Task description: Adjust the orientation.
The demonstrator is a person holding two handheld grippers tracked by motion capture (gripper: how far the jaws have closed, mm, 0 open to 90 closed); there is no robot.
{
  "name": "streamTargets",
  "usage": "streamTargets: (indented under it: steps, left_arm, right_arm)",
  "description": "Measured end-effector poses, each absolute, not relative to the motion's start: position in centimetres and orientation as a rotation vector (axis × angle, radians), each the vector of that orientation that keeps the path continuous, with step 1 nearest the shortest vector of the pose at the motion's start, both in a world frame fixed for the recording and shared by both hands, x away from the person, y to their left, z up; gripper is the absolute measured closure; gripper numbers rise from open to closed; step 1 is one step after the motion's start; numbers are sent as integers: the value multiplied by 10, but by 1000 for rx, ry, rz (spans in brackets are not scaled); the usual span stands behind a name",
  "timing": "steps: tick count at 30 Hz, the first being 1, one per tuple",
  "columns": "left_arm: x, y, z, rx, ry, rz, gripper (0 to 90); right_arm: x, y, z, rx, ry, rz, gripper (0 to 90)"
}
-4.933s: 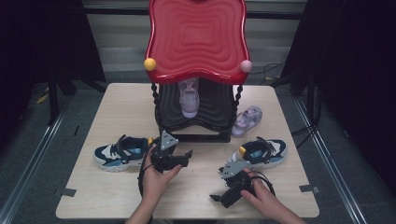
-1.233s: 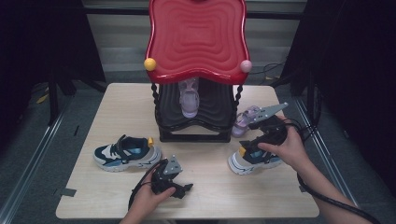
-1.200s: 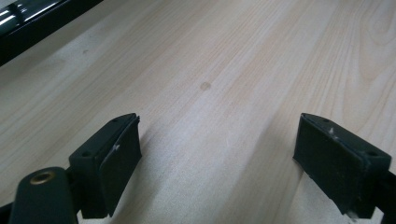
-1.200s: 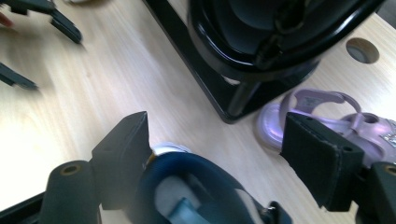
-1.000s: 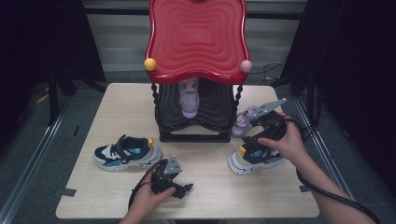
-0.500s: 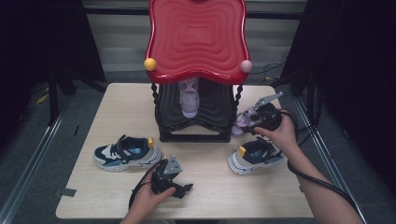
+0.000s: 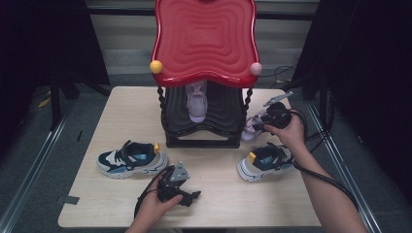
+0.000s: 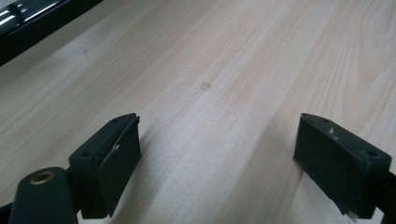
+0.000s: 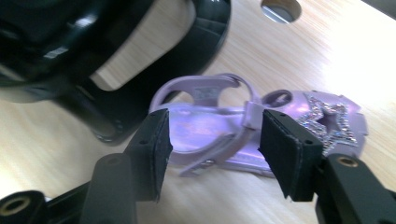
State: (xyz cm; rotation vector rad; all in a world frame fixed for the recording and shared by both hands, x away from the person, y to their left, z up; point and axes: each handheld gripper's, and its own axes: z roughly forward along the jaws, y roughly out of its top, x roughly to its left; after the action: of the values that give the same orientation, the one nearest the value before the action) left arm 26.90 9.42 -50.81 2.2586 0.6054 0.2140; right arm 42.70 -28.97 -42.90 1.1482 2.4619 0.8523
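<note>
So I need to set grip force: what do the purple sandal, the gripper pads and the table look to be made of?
The purple sandal looks like soft glossy plastic or jelly rubber, judging by its sheen, with a rhinestone star on the toe. The pads of the right gripper look like matte black foam or rubber, dull and slightly textured. The table looks like pale wood or wood-look laminate, with visible grain.

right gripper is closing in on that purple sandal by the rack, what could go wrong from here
1. The right gripper has open jaws around the purple sandal's thin heel strap; closing there may catch only the strap, so the sandal could dangle or slip.
2. The sandal lies close to the black shoe rack's base, so a jaw might bump the rack.
3. The blue sneaker sits just under the person's right forearm; the trailing cable could drag across it.
</note>
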Motion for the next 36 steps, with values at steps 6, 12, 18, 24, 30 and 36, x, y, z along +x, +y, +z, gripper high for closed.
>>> streamTargets:
  steps: [6,12,18,24,30,36]
  left_arm:
    - [269,94,-508,2259,606,215,141]
    - [269,94,-508,2266,604,220,140]
    - [269,94,-508,2266,604,220,140]
    - [269,94,-508,2265,603,220,140]
    - [269,94,-508,2268,605,222,140]
    - [269,94,-508,2268,605,221,140]
  right_arm:
    - [436,-294,-436,1193,2442,833,454]
    - [441,-293,-447,1236,2441,836,491]
    - [443,-291,-451,1271,2426,828,554]
    - [440,-297,-449,1274,2412,807,741]
    - [436,-306,-442,1221,2356,787,835]
    - [433,-311,-433,1179,2322,803,859]
